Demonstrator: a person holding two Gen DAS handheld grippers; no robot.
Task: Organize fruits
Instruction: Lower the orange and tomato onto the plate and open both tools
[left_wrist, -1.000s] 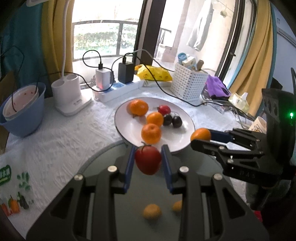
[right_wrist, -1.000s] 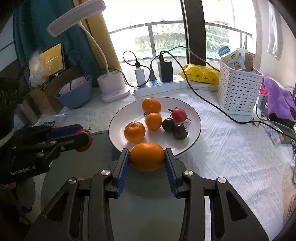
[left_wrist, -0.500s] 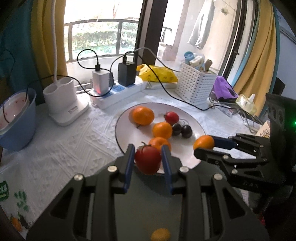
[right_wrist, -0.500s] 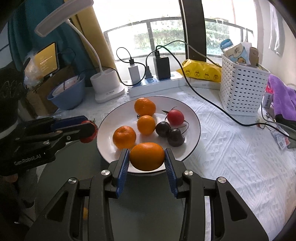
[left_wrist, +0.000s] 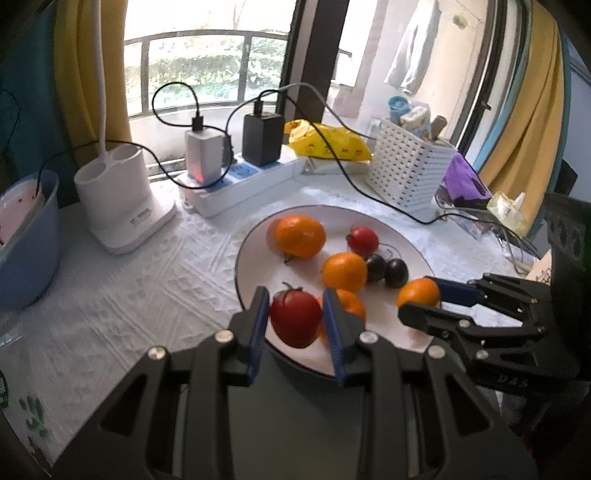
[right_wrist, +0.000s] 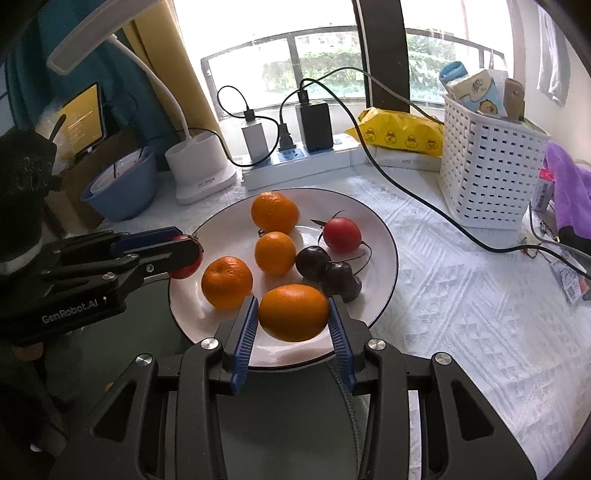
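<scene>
A white plate holds three oranges, a red cherry tomato and two dark plums. My left gripper is shut on a red tomato and holds it over the plate's near left rim; it also shows in the right wrist view. My right gripper is shut on an orange and holds it over the plate's near edge; it also shows in the left wrist view.
Behind the plate lie a power strip with chargers, a white lamp base, a blue bowl, a white basket and a yellow bag. A black cable crosses the white cloth. A dark round surface lies below the grippers.
Both grippers have moved forward with their fruit, from over the dark round surface to over the plate's near rim. Both grips stay shut.
</scene>
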